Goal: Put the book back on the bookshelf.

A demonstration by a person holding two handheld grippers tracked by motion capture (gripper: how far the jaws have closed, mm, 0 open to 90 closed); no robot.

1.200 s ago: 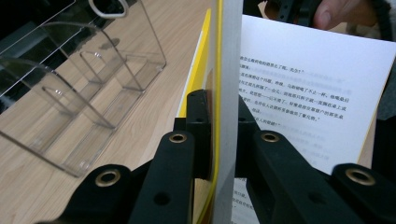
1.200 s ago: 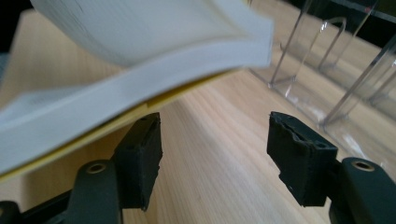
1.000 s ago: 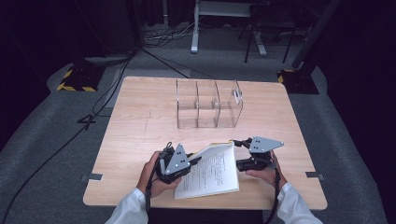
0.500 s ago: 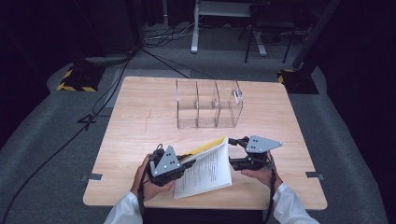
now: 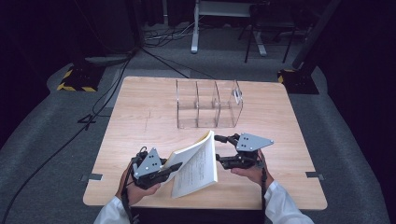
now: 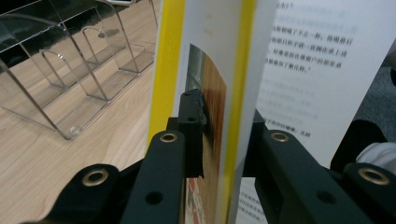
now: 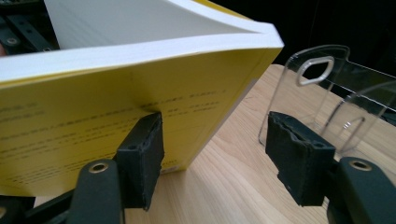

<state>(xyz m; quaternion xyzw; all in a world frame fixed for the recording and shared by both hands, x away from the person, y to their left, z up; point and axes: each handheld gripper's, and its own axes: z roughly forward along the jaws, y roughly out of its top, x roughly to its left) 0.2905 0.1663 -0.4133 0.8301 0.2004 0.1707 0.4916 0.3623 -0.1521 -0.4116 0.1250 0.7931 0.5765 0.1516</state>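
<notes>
Wooden table (image 5: 140, 121) below; left gripper (image 5: 163, 171) clamps the floppy paperback's (image 5: 198, 163) front cover, right gripper (image 5: 223, 150) gapes beside its stiffer spine.

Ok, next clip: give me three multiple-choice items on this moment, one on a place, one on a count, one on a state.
1. Where does the clear rack stand?
A. beyond the book, farther up the table
B. between the book and the person
C. on the floor

2. How many compartments does the rack have?
A. one
B. three
C. five

3. What is the left tool doing?
A. lying open on the table
B. clamped on the book's cover
C. holding the rack

Key: 1 A, the high view shows the rack past the book on the table. 2 B, two dividers split it in three. 3 B, the left gripper view shows the cover pinched between its pads.
</notes>
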